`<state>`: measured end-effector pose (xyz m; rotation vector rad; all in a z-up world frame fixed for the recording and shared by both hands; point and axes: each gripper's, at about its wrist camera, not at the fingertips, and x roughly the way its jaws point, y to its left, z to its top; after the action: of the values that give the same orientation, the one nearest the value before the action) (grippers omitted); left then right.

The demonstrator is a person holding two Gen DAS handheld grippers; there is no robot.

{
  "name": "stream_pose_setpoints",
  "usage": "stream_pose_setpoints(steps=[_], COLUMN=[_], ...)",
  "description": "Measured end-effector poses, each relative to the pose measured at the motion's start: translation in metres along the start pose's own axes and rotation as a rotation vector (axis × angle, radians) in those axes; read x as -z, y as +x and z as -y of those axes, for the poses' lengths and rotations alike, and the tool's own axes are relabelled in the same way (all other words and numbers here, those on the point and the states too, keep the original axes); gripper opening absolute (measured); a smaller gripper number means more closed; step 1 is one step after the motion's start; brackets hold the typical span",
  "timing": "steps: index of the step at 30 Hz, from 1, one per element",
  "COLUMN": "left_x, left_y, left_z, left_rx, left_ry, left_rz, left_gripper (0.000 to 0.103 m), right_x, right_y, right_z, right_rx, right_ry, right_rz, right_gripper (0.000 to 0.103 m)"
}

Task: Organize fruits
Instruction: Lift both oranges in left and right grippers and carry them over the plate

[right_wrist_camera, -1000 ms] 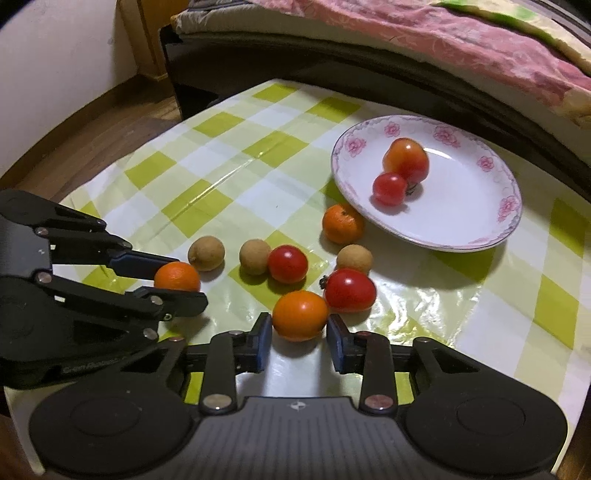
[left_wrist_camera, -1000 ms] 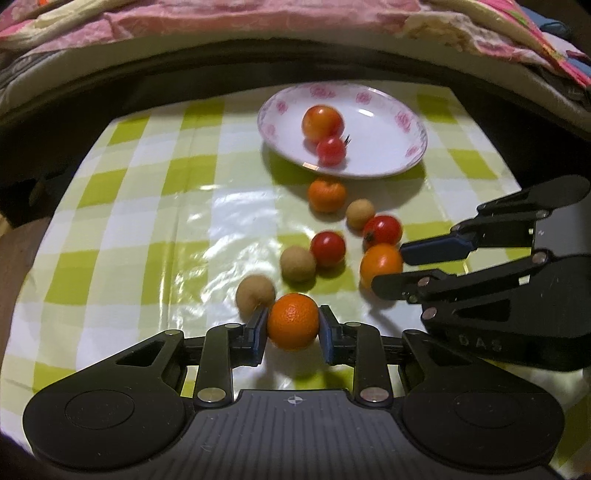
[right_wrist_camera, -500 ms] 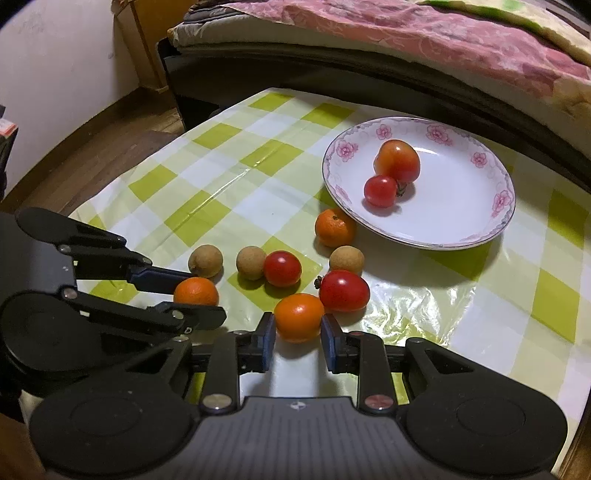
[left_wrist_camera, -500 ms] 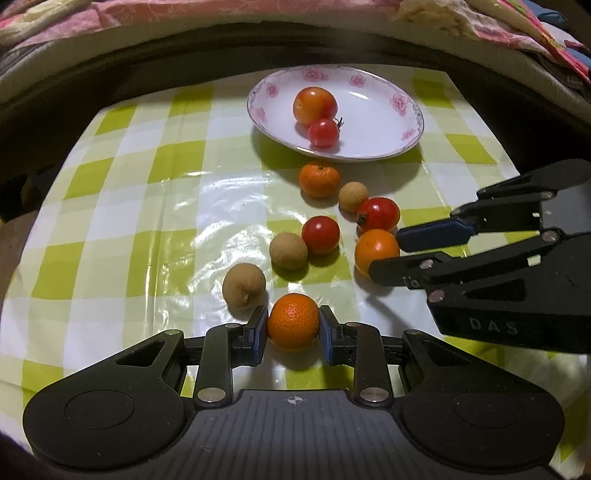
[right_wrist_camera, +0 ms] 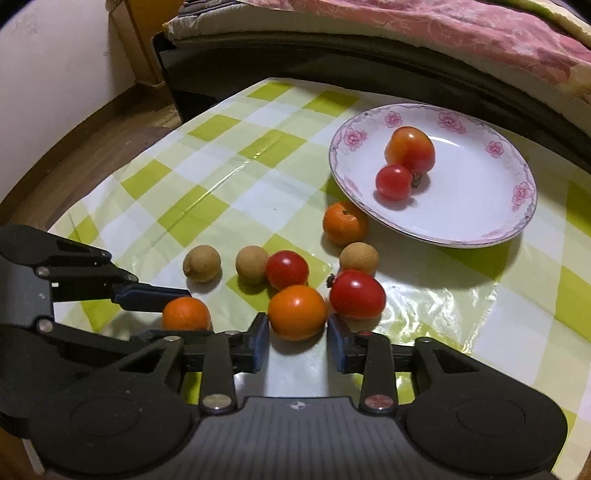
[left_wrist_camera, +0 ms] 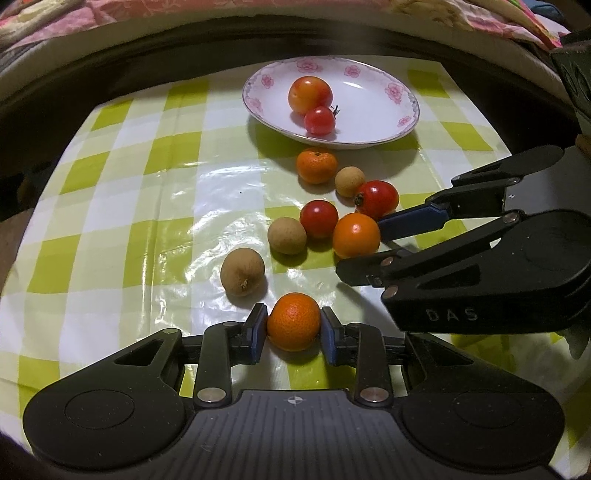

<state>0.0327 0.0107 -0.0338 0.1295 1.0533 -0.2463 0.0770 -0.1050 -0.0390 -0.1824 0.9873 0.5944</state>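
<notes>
My left gripper (left_wrist_camera: 293, 326) is shut on a small mandarin (left_wrist_camera: 293, 322), which also shows in the right wrist view (right_wrist_camera: 185, 314). My right gripper (right_wrist_camera: 297, 332) is shut on a smooth orange fruit (right_wrist_camera: 297, 312), seen too in the left wrist view (left_wrist_camera: 356, 235). A white floral plate (left_wrist_camera: 373, 110) holds a large tomato (left_wrist_camera: 309, 94) and a small tomato (left_wrist_camera: 319, 120). On the cloth lie another mandarin (left_wrist_camera: 317, 165), two red tomatoes (left_wrist_camera: 318, 218) (left_wrist_camera: 377, 198) and three brown longans (left_wrist_camera: 242, 271) (left_wrist_camera: 287, 235) (left_wrist_camera: 349, 181).
The table has a green and white checked plastic cloth (left_wrist_camera: 147, 192). A bed with pink bedding (right_wrist_camera: 443, 26) runs behind the table. Wooden floor (right_wrist_camera: 74, 155) and a white wall (right_wrist_camera: 48, 66) are on the left.
Both grippers have closed on their fruits and pulled back a little. The right gripper's jaws now grip the orange fruit.
</notes>
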Motion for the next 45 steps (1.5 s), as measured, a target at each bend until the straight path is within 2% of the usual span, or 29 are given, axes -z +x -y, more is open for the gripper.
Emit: stream_pose_setpoints(steps=[4, 11, 13, 14, 23, 29, 33, 40, 45], left_x=[0.001, 0.002, 0.0, 0.0, -0.014, -0.041, -0.066, -0.103, -0.119], left_y=[0.0, -0.001, 0.0, 0.0, -0.001, -0.018, -0.011, 0.012, 0.022], left_z=[0.002, 0.002, 0.002, 0.003, 0.006, 0.009, 0.011, 0.01, 0.013], left_rx=[-0.002, 0.0, -0.006, -0.008, -0.014, -0.008, 0.007, -0.007, -0.017], left_ry=[0.009, 0.016, 0.014, 0.014, -0.001, -0.028, -0.027, -0.031, -0.01], left_rz=[0.003, 0.0, -0.003, -0.005, 0.014, 0.084, 0.12, 0.15, 0.168], left_gripper=[0.04, 0.04, 0.039, 0.038, 0.036, 0.036, 0.036, 0.036, 0.036], right_x=[0.001, -0.002, -0.003, -0.002, -0.001, -0.009, -0.02, -0.043, -0.055], right_y=[0.0, 0.002, 0.006, 0.006, -0.013, -0.046, -0.062, -0.045, -0.036], right_z=[-0.003, -0.008, -0.011, -0.011, -0.005, 0.007, 0.019, 0.052, 0.072], right_rx=[0.02, 0.031, 0.053, 0.059, 0.077, 0.103, 0.139, 0.184, 0.196], right_ry=[-0.016, -0.041, -0.049, -0.052, -0.035, 0.006, 0.041, 0.1, 0.115], right_rz=[0.012, 0.033, 0.017, 0.015, 0.037, 0.106, 0.163, 0.153, 0.144], right_gripper=[0.048, 0.048, 0.043, 0.037, 0.037, 0.037, 0.037, 0.037, 0.037])
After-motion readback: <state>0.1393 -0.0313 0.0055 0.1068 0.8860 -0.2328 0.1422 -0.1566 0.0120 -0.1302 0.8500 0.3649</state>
